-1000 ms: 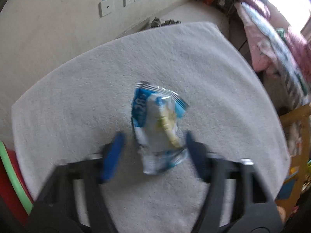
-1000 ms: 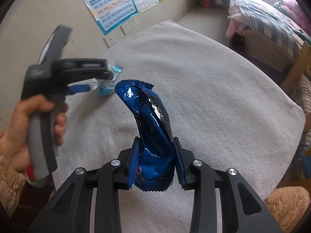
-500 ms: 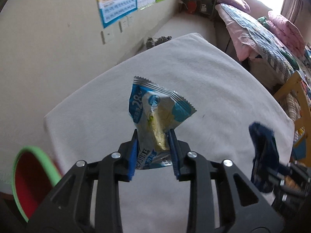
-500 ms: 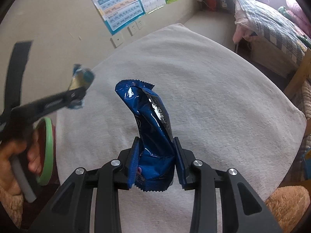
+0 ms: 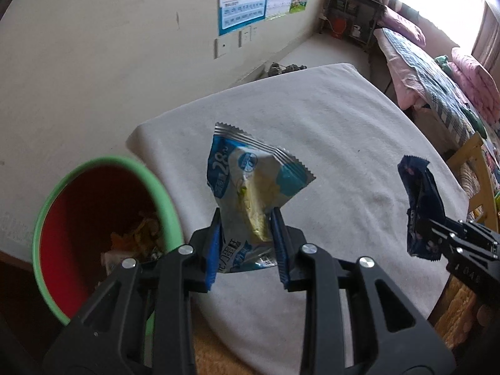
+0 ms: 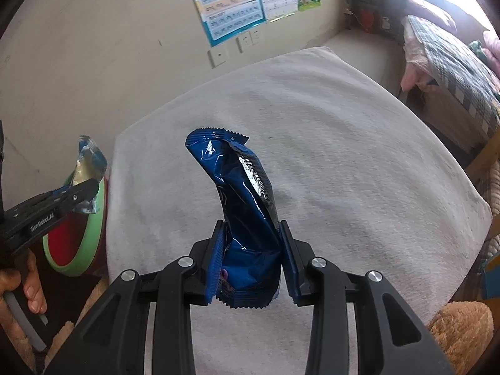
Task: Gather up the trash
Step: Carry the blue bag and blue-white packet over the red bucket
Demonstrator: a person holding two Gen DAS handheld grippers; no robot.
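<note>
Bin (image 5: 170,206) with green rim, red inside, scraps at bottom, sits just off tabletop (image 5: 328,118) corner. Left gripper (image 5: 247,243) pinching light blue wrapper (image 5: 250,184), held up right next to bin rim. Right gripper (image 6: 251,261) clamped on dark blue wrapper (image 6: 240,193), up over tabletop, well apart from bin.

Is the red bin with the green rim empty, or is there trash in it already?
Not empty. The left wrist view shows yellowish wrappers lying at the bottom of the bin; how full it is cannot be told.
</note>
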